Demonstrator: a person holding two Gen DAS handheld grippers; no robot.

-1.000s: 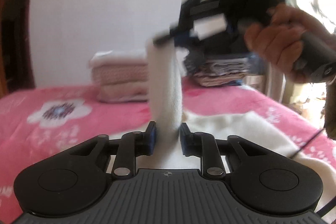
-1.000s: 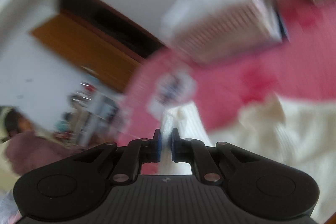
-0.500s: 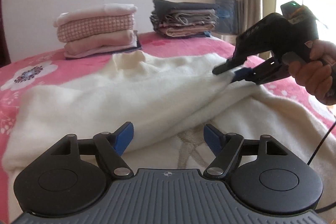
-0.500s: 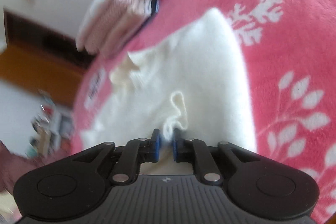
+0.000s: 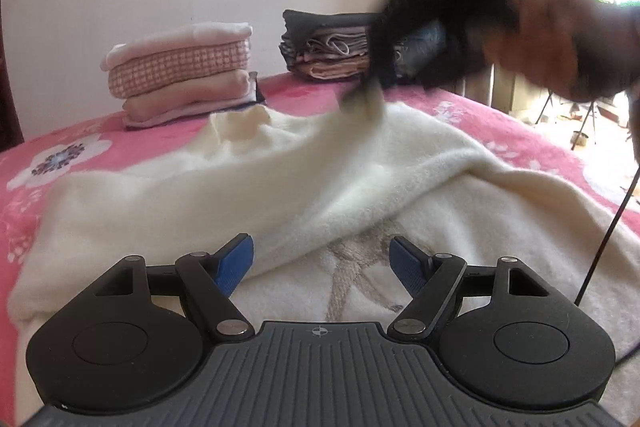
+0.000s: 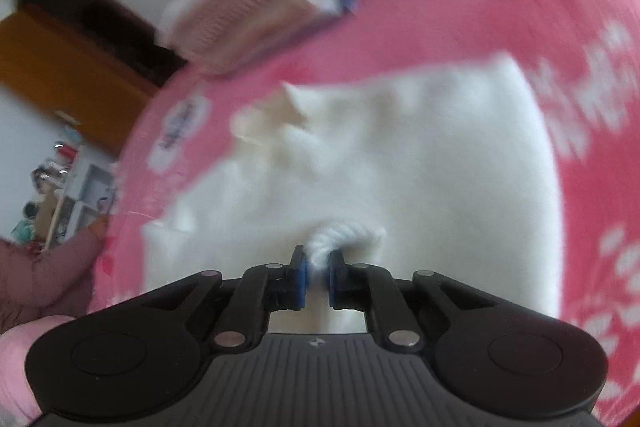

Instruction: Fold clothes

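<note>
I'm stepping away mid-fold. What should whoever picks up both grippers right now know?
Left gripper: open, holding nothing, low over the cream sweater.
Right gripper: shut on a bunched bit of sweater, its jaws having just closed further.
Sweater lies spread on the pink bed, one part laid over the body. Two folded stacks sit at the far edge.
Done: first fold over.
Left: probably further folds, then stacking.

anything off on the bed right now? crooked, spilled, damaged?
Nothing spilled or damaged. The cream sweater lies rumpled on the pink bedspread, one fold ridged across it, as expected mid-fold. The two folded stacks behind sit tidy. The right gripper pinches a bit of sweater; the left gripper is open.
</note>
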